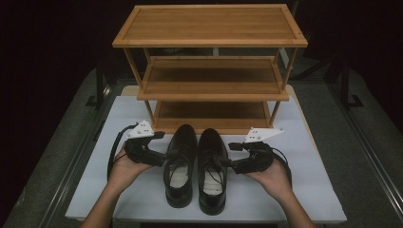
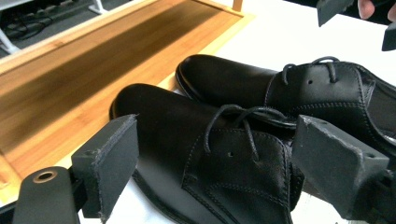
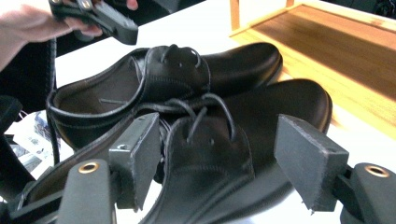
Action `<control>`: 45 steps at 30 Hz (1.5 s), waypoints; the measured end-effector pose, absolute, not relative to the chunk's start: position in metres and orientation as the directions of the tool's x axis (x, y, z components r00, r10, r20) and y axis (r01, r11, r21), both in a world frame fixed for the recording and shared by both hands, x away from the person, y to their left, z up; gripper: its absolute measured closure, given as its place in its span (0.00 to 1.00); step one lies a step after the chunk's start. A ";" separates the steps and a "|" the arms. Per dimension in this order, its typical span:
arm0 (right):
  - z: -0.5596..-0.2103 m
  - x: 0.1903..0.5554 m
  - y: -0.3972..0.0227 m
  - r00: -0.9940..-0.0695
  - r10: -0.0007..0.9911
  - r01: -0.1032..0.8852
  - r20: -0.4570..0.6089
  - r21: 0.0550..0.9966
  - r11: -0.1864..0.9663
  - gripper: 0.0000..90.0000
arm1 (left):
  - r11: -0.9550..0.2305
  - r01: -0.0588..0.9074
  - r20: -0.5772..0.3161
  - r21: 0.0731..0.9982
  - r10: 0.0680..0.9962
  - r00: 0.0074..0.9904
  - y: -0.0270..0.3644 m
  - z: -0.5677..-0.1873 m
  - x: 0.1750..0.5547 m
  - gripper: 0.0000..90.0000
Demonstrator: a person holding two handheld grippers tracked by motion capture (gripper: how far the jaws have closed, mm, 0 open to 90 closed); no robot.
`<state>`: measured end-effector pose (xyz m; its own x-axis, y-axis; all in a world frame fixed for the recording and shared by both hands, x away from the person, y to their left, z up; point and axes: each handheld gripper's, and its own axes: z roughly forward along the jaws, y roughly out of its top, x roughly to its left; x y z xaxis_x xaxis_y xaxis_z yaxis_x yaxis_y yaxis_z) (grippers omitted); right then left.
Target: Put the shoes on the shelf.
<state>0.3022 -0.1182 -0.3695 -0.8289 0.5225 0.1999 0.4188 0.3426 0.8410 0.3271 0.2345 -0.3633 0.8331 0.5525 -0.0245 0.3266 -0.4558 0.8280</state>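
Plainly unbranded: left shoe (image 1: 180, 164), right shoe (image 1: 211, 168); no readable writing.

Each gripper, the left gripper (image 1: 167, 155) and the right gripper (image 1: 227, 160), is black with blocky foam-faced pads (image 2: 108, 161), brass-ringed holes behind the fingers, a grey three-cornered plate and a black cable; forearms bare.

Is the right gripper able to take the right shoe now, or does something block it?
Probably yes. The right gripper is at the right shoe, by the laces, jaws open on either side of the shoe's top, with nothing between them and the leather.
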 end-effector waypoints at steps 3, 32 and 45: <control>-0.369 0.304 -0.115 -0.831 0.518 0.417 0.201 0.842 0.343 0.34 | -0.465 0.329 -0.018 0.822 0.555 0.832 0.232 -0.367 0.327 0.16; -0.393 0.306 -0.092 -0.846 0.509 0.409 0.156 0.802 0.435 0.43 | -0.469 0.319 -0.057 0.824 0.491 0.869 0.226 -0.385 0.316 0.61; -0.391 0.300 -0.095 -0.867 0.467 0.391 0.175 0.819 0.420 0.81 | -0.483 0.311 -0.034 0.819 0.500 0.865 0.227 -0.377 0.307 0.93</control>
